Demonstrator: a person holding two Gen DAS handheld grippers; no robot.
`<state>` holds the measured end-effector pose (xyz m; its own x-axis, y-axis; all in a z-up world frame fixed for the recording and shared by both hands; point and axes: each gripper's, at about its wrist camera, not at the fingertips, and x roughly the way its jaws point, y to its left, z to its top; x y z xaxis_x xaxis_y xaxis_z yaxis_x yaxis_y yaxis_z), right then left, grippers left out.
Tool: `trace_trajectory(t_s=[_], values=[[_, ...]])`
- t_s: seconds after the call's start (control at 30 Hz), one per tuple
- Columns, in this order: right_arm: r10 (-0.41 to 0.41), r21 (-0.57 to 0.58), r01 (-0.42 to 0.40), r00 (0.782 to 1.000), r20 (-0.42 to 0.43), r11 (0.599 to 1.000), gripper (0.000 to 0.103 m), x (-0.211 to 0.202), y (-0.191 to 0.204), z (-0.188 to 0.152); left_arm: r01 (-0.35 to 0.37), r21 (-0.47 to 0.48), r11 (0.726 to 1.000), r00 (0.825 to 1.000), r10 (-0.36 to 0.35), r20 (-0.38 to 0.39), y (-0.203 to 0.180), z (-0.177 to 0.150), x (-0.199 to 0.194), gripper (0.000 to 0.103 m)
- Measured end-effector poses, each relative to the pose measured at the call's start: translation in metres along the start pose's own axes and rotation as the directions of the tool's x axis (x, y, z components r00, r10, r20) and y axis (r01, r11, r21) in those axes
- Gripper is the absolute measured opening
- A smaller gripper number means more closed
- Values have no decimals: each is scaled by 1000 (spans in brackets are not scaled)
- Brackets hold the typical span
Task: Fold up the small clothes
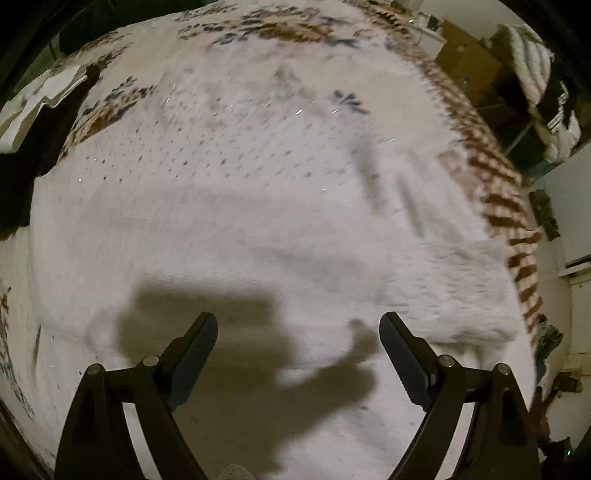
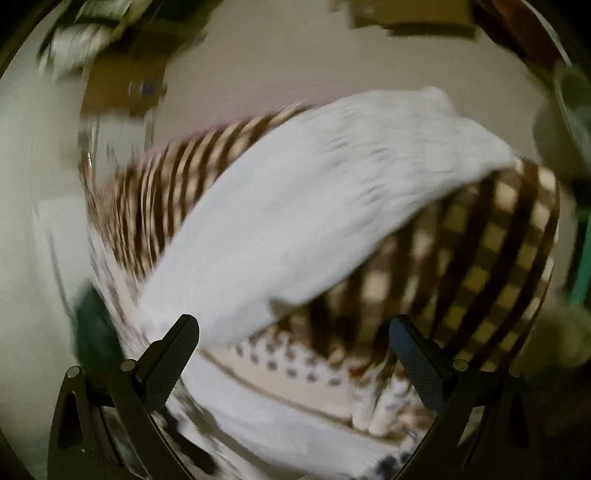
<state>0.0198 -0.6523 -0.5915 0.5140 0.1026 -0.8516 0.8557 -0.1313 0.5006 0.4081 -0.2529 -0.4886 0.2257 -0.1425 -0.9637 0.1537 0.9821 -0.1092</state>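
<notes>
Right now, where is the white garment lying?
In the left wrist view the white garment lies spread on the floral bed cover, ahead of the open left gripper. Its right edge reaches the brown checked border.

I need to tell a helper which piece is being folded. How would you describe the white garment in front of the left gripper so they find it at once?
Start at the bed, edged with a brown checked blanket. Spread on its floral sheet lies the white garment. Unlike the patterned bedding around it, it is plain white knit with small dots.
</notes>
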Motion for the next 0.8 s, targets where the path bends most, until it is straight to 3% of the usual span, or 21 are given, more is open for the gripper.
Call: trace_trajectory(t_s=[0.1,0.17,0.33,0.47,0.5,0.57,0.63,0.77,0.8], values=[[102,143,-110,993,67,984,103,4,-39,8,-20,10,1000,1000,20,-8,-6,3,10,90],[145,200,-169,981,127,965,97,5,-57,11,-23,26,999,1000,23,-2,-16,5,12,90],[226,252,-287,943,244,924,88,16,-71,13,-90,127,988,996,91,-2,-54,8,37,90],[224,278,-312,925,306,908,88,24,-68,13,-122,148,981,992,125,-6,-64,12,49,90],[229,291,-328,917,325,899,84,24,-69,9,-123,154,980,992,125,-4,-65,12,49,90],[249,298,-366,897,364,882,68,18,-70,2,-122,168,978,992,124,-2,-67,14,47,90],[254,274,-366,894,369,889,60,13,-68,-1,-122,175,977,992,124,-2,-68,15,48,90],[244,242,-346,897,368,907,57,4,-78,7,-125,173,977,992,127,-2,-71,14,44,90],[237,235,-338,897,372,911,51,3,-75,13,-130,175,976,991,132,0,-73,14,44,90]])
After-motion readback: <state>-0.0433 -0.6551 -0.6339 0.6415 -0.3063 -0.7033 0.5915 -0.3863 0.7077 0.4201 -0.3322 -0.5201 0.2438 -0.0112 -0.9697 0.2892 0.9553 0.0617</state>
